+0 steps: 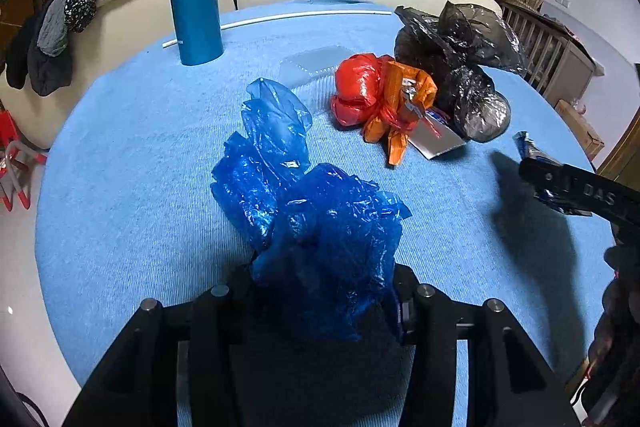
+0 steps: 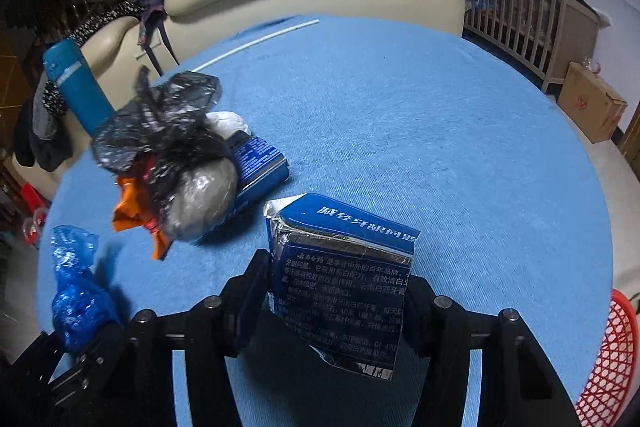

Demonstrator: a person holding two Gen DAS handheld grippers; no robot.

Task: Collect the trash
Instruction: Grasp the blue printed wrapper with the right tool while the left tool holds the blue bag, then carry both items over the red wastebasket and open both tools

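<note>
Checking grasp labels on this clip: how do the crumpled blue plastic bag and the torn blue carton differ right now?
The blue plastic bag is soft, translucent and crumpled; the torn blue carton is stiff, flattened card with printed text and a foil lining. The bag sits in the left tool; the carton is in the right tool. Both are blue trash, each clamped over the blue tablecloth.

The left gripper [image 1: 320, 291] pointed steeply down, its jaws clamped on a crumpled blue plastic bag [image 1: 312, 211]. The right gripper [image 2: 336, 291] pointed down likewise, both pads pressed against a torn blue toothpaste carton [image 2: 344, 279] held upright.
</note>
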